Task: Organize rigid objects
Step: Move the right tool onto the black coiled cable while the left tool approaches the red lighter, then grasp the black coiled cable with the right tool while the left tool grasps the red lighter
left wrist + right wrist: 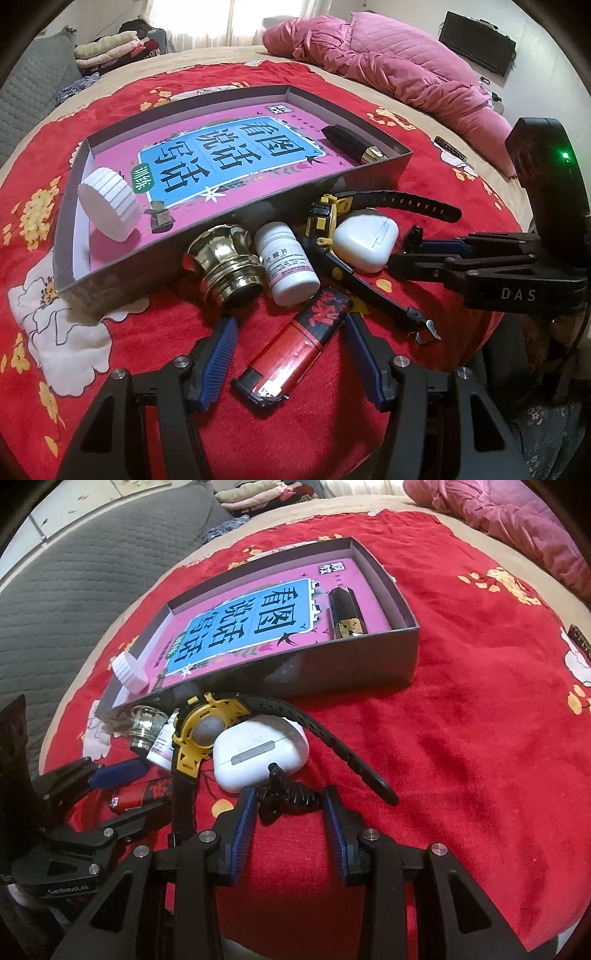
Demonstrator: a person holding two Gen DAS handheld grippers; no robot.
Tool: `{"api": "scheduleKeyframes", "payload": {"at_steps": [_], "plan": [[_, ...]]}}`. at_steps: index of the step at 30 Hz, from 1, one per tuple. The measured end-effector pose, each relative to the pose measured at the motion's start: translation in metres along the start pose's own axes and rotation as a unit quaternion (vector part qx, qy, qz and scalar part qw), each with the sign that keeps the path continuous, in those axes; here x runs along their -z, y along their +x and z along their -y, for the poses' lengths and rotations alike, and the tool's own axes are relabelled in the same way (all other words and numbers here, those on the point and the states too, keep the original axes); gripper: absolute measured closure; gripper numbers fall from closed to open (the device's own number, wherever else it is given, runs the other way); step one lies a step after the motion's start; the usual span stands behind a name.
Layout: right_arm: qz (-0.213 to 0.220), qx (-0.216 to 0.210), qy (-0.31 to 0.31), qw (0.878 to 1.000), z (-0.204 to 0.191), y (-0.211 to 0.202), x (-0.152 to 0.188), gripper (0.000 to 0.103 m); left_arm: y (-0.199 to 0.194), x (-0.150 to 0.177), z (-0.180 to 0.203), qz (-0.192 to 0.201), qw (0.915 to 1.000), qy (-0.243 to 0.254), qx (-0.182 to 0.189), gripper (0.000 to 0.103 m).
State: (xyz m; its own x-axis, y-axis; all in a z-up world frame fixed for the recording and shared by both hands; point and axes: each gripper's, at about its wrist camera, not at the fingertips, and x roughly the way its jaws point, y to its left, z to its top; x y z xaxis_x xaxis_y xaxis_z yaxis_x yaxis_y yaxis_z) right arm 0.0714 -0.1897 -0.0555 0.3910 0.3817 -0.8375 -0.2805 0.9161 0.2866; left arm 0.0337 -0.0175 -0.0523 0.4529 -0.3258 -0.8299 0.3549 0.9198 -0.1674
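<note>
red floral blanket (pixel 155 332) on the bed carries a shallow box (pixel 332 192).

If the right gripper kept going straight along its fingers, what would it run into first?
Most likely the small black clip lying between the open fingers of the right gripper. Just beyond it sits the white earbud case. Depth is hard to judge in this fisheye view.

I see a red blanket (pixel 369 236) patterned with yellow and white flowers, a grey box (pixel 365 173) lined by a pink-and-blue book cover (pixel 221 155), a red-and-black lighter (pixel 295 350), and a yellow-and-black watch (pixel 199 731).
</note>
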Motion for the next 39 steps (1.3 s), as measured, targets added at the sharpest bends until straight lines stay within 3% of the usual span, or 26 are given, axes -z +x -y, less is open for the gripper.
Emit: {"api": "scheduleKeyframes", "payload": {"at_steps": [5, 7, 10, 21, 30, 39], "plan": [[0.003, -0.013, 0.013, 1.000, 0.005, -0.001, 0.000, 0.067, -0.002, 0.000, 0.003, 0.005, 0.9998, 0.008, 0.017, 0.063], [0.005, -0.017, 0.018, 1.000, 0.007, -0.002, 0.000, 0.067, -0.003, 0.001, 0.007, 0.005, 0.9997, 0.018, 0.018, 0.078], [0.008, -0.017, 0.018, 1.000, 0.006, -0.003, -0.001, 0.068, -0.004, 0.002, 0.011, 0.004, 0.9995, 0.026, 0.017, 0.079], [0.021, -0.026, 0.028, 0.999, 0.010, -0.009, -0.001, 0.068, -0.015, 0.003, 0.001, 0.009, 0.9990, -0.016, 0.040, 0.080], [0.033, -0.039, 0.049, 0.998, 0.017, -0.017, 0.000, 0.068, -0.028, 0.002, 0.003, 0.024, 0.9990, -0.016, 0.035, 0.080], [0.055, -0.046, 0.031, 0.997, 0.008, -0.029, -0.001, 0.068, -0.040, 0.000, 0.005, 0.049, 0.9984, -0.011, 0.025, 0.080]]}}
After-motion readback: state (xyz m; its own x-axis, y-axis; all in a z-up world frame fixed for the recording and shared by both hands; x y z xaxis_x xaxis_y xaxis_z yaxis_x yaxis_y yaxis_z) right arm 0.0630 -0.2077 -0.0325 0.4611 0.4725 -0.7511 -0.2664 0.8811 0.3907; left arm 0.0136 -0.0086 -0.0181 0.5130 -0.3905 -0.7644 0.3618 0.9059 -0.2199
